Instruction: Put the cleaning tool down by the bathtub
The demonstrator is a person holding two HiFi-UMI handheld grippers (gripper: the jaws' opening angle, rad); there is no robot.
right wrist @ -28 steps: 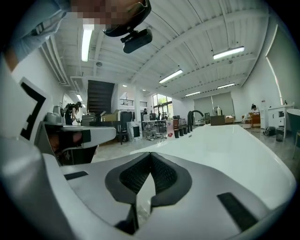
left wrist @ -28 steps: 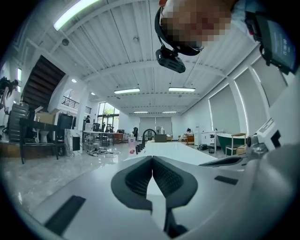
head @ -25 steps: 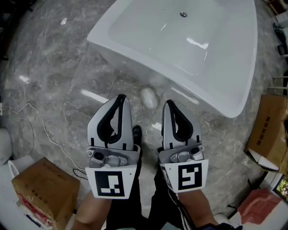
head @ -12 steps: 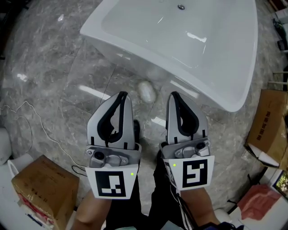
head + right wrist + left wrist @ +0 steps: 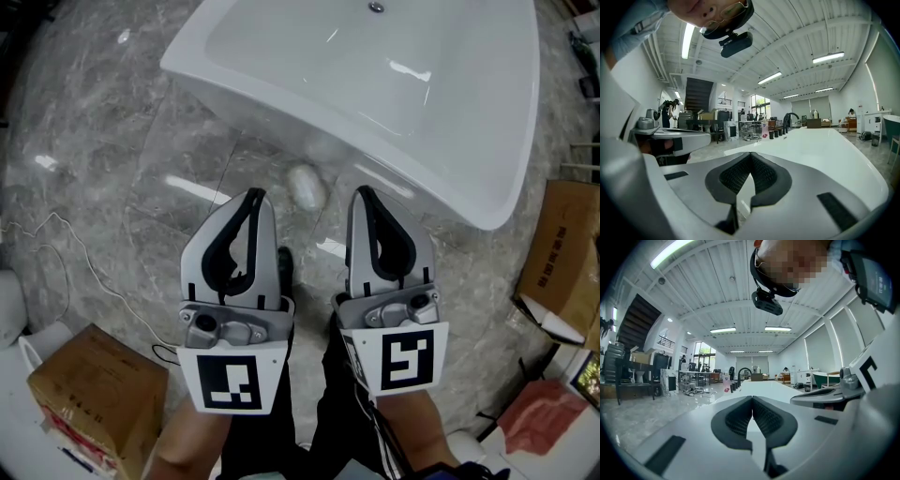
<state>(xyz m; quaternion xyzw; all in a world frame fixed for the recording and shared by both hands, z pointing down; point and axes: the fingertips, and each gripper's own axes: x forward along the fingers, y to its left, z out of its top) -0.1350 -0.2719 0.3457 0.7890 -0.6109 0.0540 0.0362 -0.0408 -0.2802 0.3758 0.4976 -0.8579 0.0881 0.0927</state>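
Note:
A white bathtub (image 5: 394,84) fills the top of the head view. On the marble floor just in front of its near wall lies a pale, rounded cleaning tool (image 5: 305,186), blurred, with no gripper touching it. My left gripper (image 5: 253,195) and right gripper (image 5: 363,192) are held side by side above the floor, tips toward the tub. Both are shut with nothing between the pads. In the left gripper view the jaws (image 5: 752,399) meet, with the tub rim (image 5: 761,386) beyond. The right gripper view shows the same, its jaws (image 5: 751,156) closed before the tub (image 5: 820,145).
A cardboard box (image 5: 94,398) stands at the lower left, and a white cable (image 5: 84,267) runs over the floor beside it. Another cardboard box (image 5: 562,253) and a red bag (image 5: 534,422) are at the right. The person's dark trousers and shoe (image 5: 284,267) show between the grippers.
The bathtub and the pale tool have slid up in the head view. The right gripper has moved slightly forward. Both grippers stay shut and empty.

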